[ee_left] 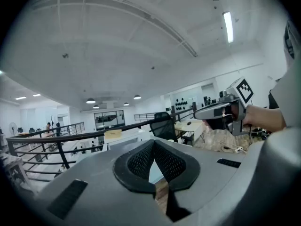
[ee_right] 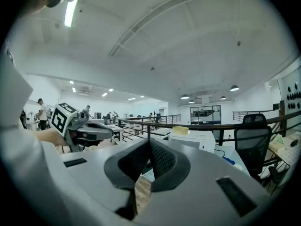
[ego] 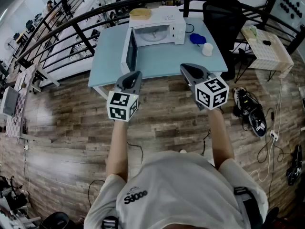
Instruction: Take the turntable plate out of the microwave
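Note:
A white microwave [ego: 159, 28] stands at the back of a light blue table [ego: 162, 63]. Its door [ego: 129, 51] hangs wide open toward the left. The pale round turntable plate [ego: 153, 35] shows inside the cavity. My left gripper [ego: 137, 74] and right gripper [ego: 185, 67] are side by side at the table's near edge, well short of the microwave. Both are shut with nothing between the pads. In the left gripper view the jaws [ee_left: 154, 147] meet, and in the right gripper view they [ee_right: 149, 147] meet too. The microwave [ee_right: 193, 139] lies ahead.
A tan box [ego: 140, 14] lies on top of the microwave. A blue object [ego: 197, 38] and a white cup [ego: 207, 49] sit on the table's right part. A black office chair [ego: 224, 13] stands right of the table, a railing [ego: 71, 25] curves behind, and a small white table [ego: 267, 49] is far right.

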### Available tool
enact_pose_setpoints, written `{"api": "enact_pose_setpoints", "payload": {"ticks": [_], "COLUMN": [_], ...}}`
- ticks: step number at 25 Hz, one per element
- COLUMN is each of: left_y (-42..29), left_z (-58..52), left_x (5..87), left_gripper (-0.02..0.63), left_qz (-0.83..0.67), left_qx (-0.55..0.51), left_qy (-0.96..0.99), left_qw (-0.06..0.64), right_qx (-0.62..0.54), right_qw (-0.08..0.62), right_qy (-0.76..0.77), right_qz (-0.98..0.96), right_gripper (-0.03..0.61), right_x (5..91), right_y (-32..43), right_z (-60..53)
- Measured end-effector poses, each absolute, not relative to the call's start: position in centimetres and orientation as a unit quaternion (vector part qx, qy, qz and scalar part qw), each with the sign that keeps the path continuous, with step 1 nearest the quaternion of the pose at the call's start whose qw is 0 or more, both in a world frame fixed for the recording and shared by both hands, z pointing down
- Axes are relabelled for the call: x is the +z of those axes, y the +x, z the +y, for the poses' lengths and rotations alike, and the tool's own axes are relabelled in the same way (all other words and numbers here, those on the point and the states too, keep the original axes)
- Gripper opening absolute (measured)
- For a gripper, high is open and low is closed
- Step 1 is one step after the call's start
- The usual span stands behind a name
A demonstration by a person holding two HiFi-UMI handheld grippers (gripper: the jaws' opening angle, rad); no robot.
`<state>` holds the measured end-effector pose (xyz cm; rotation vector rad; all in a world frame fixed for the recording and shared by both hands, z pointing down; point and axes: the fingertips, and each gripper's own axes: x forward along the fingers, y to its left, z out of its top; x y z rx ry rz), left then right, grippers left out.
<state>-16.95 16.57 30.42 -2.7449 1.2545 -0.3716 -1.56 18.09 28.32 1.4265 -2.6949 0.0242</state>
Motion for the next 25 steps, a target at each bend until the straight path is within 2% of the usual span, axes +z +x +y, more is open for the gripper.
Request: {"api": "enact_pose_setpoints", "payload": {"ticks": [25], "left_y": [-13.2], "left_z": [17.5], "left_x": [31.6], "left_gripper": [0.018], "left_qz": [0.442], "left_qx": [-0.129], "left_qy": [-0.887], "left_qw": [0.026], "right_qx": [0.023], "right_qw": [0.041], "right_qy": [0.452], "right_qz": [-0.891], "right_gripper": [0.006], "right_x": [29.7], "right_y": [2.7], "right_z": [18.5]}}
